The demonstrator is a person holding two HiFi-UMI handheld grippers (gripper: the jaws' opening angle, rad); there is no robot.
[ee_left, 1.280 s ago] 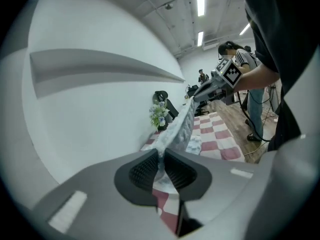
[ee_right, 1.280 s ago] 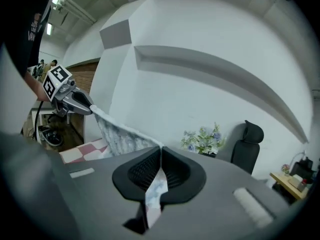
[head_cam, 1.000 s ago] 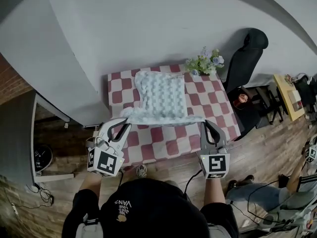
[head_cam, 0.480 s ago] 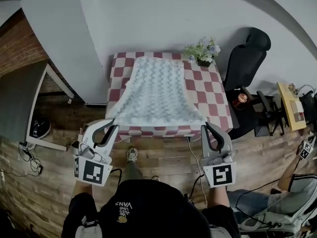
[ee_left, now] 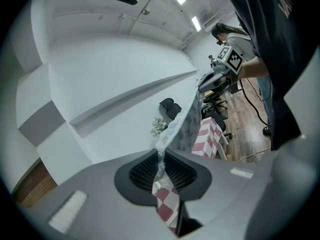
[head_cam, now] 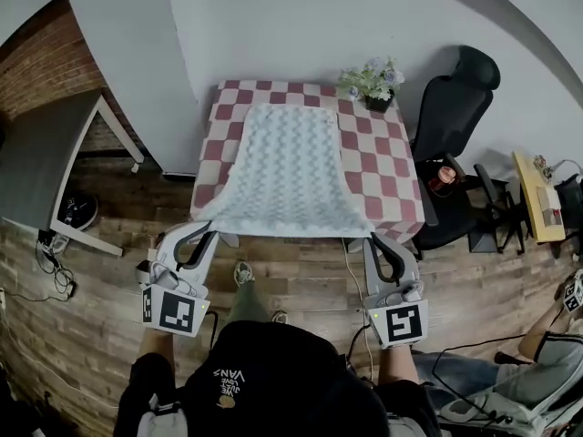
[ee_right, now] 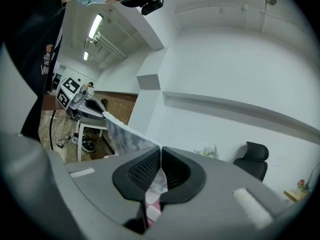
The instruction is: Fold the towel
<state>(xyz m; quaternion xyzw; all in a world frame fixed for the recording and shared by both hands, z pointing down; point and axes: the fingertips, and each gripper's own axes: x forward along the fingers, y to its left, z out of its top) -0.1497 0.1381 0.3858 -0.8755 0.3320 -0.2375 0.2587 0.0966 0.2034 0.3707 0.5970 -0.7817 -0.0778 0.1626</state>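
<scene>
My left gripper (head_cam: 208, 237) is clamping its ribbed black pads, nearly closed, on the near left corner of the towel (head_cam: 290, 167). My right gripper (head_cam: 373, 239) is pinching the near right corner, its jaws almost together on the thin edge. The towel, pale and bumpy with a wavy quilted texture, is stretching from both grippers up the frame's centre over the red-and-white checked tablecloth (head_cam: 383, 167). Flowers (head_cam: 372, 82) are standing at the cloth's upper right.
</scene>
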